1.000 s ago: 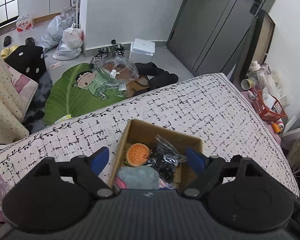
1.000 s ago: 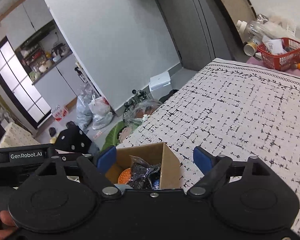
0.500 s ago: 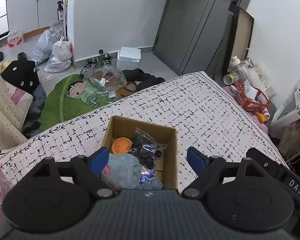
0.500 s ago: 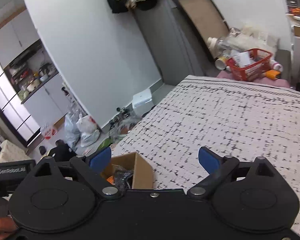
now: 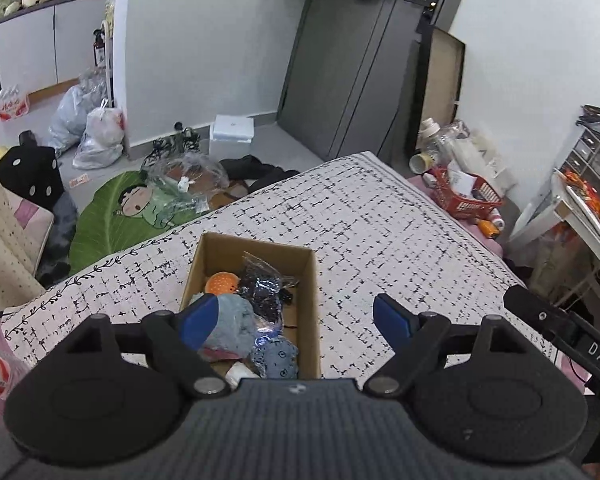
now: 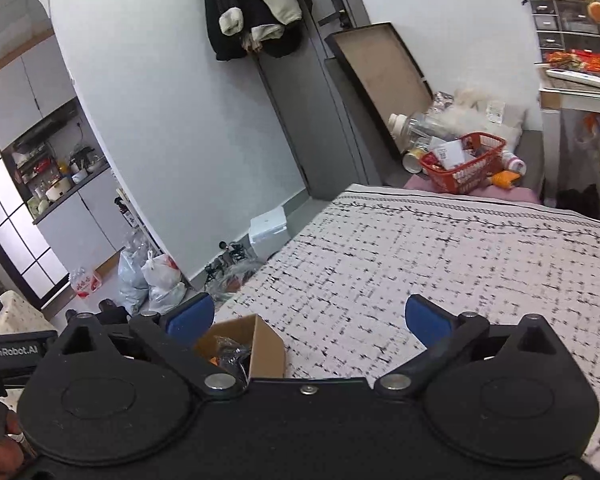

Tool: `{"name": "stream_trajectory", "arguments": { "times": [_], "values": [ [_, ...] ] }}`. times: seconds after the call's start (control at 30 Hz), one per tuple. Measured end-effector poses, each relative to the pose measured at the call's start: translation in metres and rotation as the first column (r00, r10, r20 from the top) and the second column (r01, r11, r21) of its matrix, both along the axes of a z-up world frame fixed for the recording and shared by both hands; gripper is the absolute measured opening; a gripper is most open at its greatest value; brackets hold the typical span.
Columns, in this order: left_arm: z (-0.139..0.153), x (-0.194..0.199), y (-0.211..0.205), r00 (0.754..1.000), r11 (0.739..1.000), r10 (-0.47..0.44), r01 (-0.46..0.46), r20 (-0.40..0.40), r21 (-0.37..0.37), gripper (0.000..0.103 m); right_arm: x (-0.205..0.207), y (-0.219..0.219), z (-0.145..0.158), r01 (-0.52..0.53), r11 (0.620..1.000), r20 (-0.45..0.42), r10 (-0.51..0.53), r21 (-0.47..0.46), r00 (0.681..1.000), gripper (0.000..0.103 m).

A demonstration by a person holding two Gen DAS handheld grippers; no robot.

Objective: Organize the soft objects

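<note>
One bed carries no loose soft item in either view, and one cardboard box on it holds all four visible: a grey-blue plush, a dark bagged bundle, a blue patterned piece and an orange round toy. Judged nearly or fully complete. The left gripper and right gripper both stand spread wide, grasping nothing, above the box and the bed.

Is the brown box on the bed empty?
No. The cardboard box holds soft things: an orange toy, a grey-blue plush and a dark bag.
</note>
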State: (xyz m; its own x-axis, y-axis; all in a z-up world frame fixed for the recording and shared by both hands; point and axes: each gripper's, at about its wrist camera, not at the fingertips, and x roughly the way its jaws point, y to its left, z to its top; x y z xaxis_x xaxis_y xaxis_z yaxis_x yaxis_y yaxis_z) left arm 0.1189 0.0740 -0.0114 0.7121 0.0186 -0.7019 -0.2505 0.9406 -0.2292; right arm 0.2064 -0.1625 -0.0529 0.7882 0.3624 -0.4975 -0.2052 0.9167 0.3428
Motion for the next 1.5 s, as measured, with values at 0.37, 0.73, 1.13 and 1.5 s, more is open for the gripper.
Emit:
{"name": "stream_trajectory", "arguments": {
  "times": [0.37, 0.73, 1.13, 1.5],
  "values": [
    [0.015, -0.035, -0.01, 0.999, 1.0, 0.001, -0.001, 0.033, 0.002, 0.084, -0.04, -0.01, 0.02, -0.006, 1.0, 0.026, 0.007, -0.028, 1.0, 0.103],
    [0.029, -0.066, -0.023, 0.998, 0.999, -0.043, 0.043, 0.055, -0.009, 0.092, -0.075, -0.015, 0.039, -0.031, 0.998, 0.026, 0.032, -0.057, 0.999, 0.103],
    [0.038, -0.095, -0.033, 0.997, 0.998, -0.056, 0.055, 0.056, 0.009, 0.1, -0.104, -0.02, 0.052, -0.045, 0.995, 0.029, 0.047, -0.086, 0.998, 0.103],
    [0.041, -0.112, -0.037, 0.997, 0.997, -0.069, 0.068, 0.04, 0.024, 0.1, -0.122, -0.018, 0.056, -0.068, 0.991, 0.022, 0.071, -0.118, 0.997, 0.103]
  ]
}}
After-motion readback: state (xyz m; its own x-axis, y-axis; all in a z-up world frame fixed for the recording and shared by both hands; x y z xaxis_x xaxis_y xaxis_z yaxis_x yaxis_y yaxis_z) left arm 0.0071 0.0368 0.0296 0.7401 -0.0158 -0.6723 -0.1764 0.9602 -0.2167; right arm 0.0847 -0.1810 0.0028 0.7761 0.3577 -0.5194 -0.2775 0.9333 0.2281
